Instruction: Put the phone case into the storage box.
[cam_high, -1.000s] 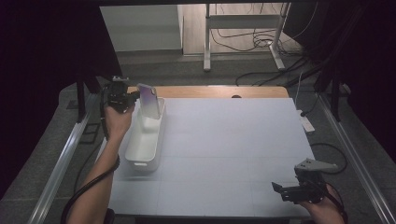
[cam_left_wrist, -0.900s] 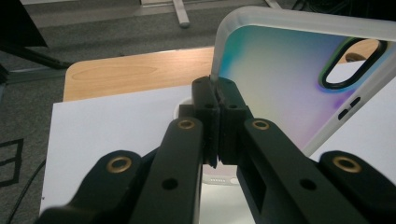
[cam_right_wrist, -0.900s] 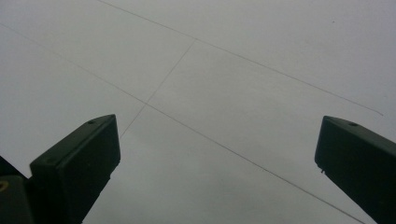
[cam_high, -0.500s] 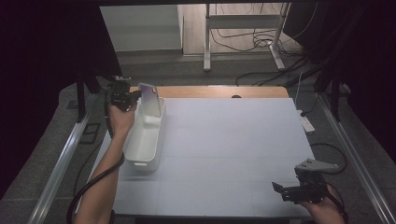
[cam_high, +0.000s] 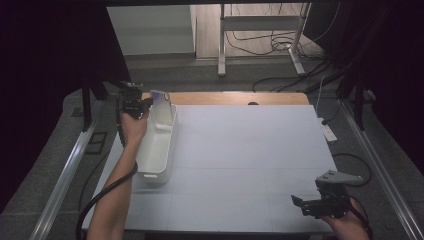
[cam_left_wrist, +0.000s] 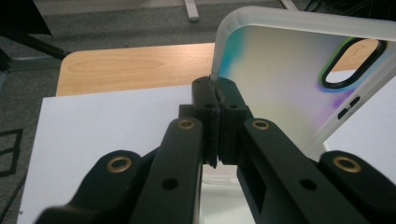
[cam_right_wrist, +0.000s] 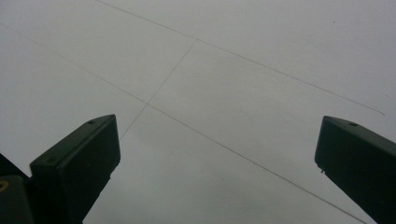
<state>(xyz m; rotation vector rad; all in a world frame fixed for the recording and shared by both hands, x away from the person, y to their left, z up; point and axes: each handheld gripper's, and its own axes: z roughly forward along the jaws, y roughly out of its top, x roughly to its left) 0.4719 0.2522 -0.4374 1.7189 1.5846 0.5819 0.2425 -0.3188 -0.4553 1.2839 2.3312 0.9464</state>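
Note:
A translucent phone case (cam_left_wrist: 285, 79) with an iridescent back and a camera cut-out hangs upright, pinched at its edge by my left gripper (cam_left_wrist: 215, 93), which is shut on it. From above, that gripper (cam_high: 145, 104) holds the phone case (cam_high: 159, 101) over the far end of a white bin (cam_high: 159, 165) at the table's left side. My right gripper (cam_high: 300, 204) hovers low near the front right corner, open, with bare white table (cam_right_wrist: 224, 74) between its jaws.
The white table top (cam_high: 250, 150) has a wooden strip (cam_high: 235, 98) along its far edge. Metal rails (cam_high: 65, 185) run down both sides. Cables and a metal stand (cam_high: 260, 30) lie on the floor beyond the table.
My left gripper has dropped slightly with the phone case, toward the bin's far end. The right gripper has stayed put.

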